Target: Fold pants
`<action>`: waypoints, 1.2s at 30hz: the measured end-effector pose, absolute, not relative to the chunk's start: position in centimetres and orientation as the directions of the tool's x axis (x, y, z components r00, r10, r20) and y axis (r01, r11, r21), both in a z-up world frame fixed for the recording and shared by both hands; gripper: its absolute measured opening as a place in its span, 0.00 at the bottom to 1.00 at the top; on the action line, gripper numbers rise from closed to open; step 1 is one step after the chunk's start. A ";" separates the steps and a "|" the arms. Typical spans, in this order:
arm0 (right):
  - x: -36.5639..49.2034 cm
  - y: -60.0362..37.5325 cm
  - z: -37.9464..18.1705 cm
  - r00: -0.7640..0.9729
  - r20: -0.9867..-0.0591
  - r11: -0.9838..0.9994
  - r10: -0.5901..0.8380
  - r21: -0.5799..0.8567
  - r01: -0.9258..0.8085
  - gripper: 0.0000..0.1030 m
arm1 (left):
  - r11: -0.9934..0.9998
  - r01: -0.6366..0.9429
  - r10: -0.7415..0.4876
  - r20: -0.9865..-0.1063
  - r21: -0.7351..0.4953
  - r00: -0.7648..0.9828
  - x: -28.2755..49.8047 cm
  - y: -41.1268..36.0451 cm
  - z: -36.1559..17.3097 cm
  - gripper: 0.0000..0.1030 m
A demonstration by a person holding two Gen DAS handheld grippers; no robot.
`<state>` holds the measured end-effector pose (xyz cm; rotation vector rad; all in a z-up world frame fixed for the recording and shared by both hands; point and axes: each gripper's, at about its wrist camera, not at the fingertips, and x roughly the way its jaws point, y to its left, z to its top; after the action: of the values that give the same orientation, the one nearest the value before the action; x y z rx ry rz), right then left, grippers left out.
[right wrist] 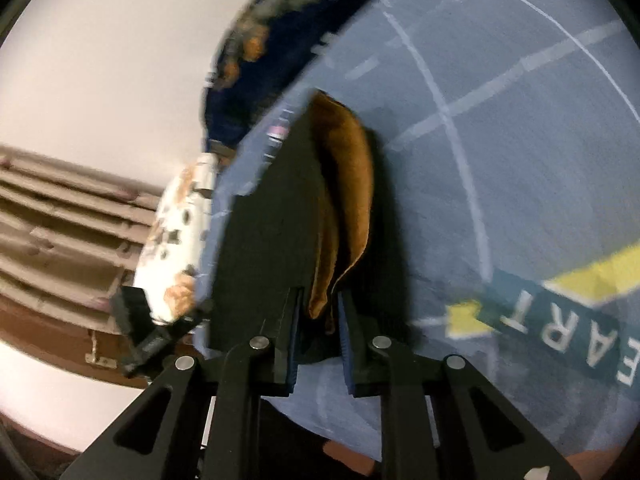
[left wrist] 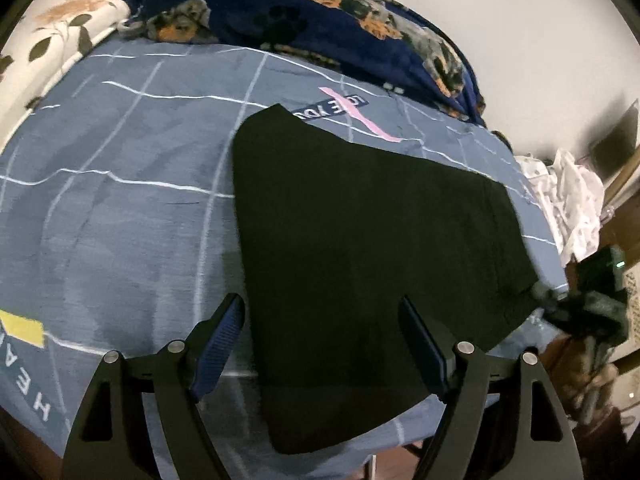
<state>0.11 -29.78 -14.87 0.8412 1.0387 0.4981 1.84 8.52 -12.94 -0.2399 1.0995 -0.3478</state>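
Note:
Black pants lie flat on the blue checked bedsheet, reaching to the bed's near edge. My left gripper hovers over their near part, open, with nothing between its blue pads. At the pants' right corner my right gripper shows blurred. In the right wrist view my right gripper is shut on a bunched fold of the pants. Their brown inner lining shows between the layers, and the held edge is lifted off the sheet.
A dark blue blanket with a dog print is piled at the far side of the bed. A floral pillow lies at the far left. A heap of white cloth sits off the right side. Brown curtains hang beyond the bed.

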 end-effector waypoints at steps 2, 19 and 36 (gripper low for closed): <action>0.1 -28.9 -13.6 0.444 -0.532 0.611 0.721 0.790 -0.046 0.16 | 0.922 0.129 -0.386 -0.832 -0.366 0.399 1.8 9.4 -13.4 0.76; 0.6 -30.9 -18.3 0.394 -0.583 0.600 0.710 0.794 0.095 0.15 | 0.916 0.127 -0.399 -0.830 -0.380 0.391 0.7 10.2 -13.0 0.76; 0.9 -31.2 -19.1 0.390 -0.582 0.597 0.713 0.796 0.098 0.15 | 0.913 0.265 -0.387 -0.865 -0.311 0.319 2.9 9.2 -15.1 0.77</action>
<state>0.87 -31.22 -19.11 0.8736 1.1234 0.4611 2.90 9.23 -15.06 -0.1189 1.1699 -0.4302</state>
